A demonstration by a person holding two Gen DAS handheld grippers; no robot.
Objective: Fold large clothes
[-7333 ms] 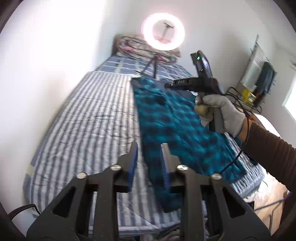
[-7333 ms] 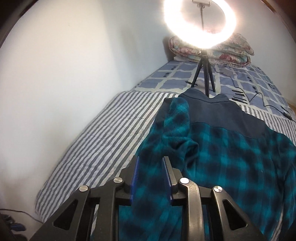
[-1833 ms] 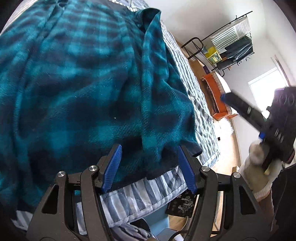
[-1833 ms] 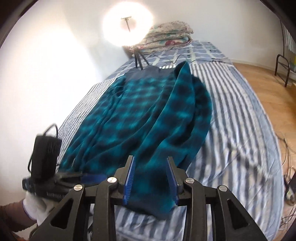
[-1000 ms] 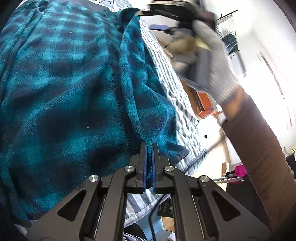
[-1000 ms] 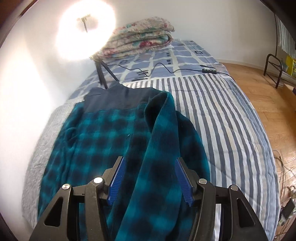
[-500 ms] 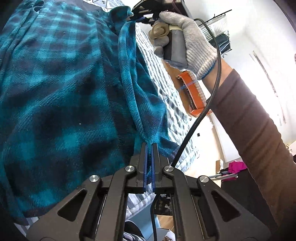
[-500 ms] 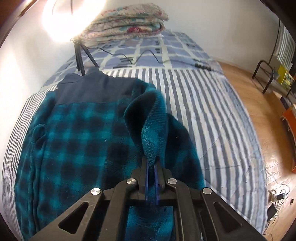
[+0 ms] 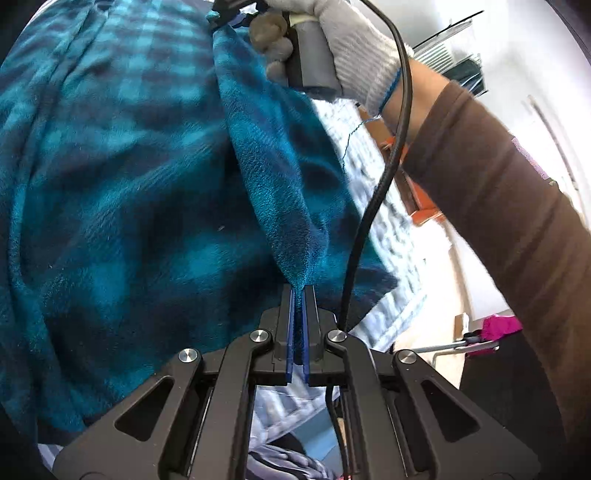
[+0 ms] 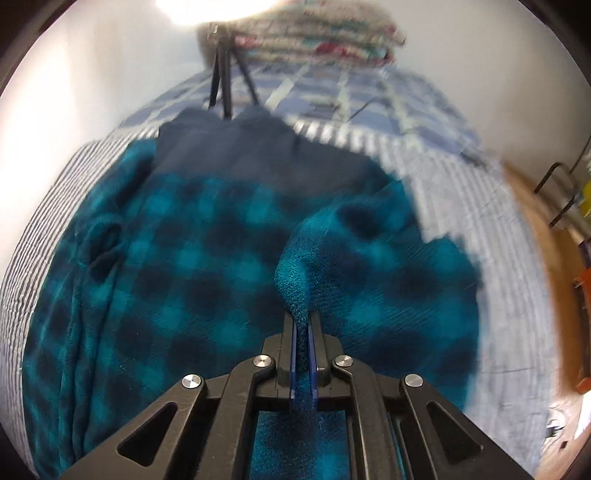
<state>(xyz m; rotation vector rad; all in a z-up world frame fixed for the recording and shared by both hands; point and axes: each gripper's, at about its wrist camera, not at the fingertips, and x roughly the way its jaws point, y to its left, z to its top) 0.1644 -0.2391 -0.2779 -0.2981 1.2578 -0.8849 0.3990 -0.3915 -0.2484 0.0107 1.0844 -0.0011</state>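
Fleece fills both of my views: a large teal-and-black checked fleece garment (image 10: 207, 280) with a dark navy upper panel lies spread on the grey-and-white striped bedsheet (image 10: 476, 206). My left gripper (image 9: 298, 291) is pinched tight on the garment's lower edge near the foot of the bed, with a taut ridge of cloth running away from its blue pads. At the far end of that ridge I see my right hand (image 9: 332, 44), in a white knit glove, holding the other tool at the cloth's upper end. From the right wrist camera, my right gripper (image 10: 303, 317) is clamped on a thick fold of the same fleece; its jaws have just eased slightly wider, cloth between them. That view is smeared, so I can only say the fold seems raised above the garment's body. Beyond stand a black tripod (image 10: 221, 74) and folded floral quilts (image 10: 317, 35).
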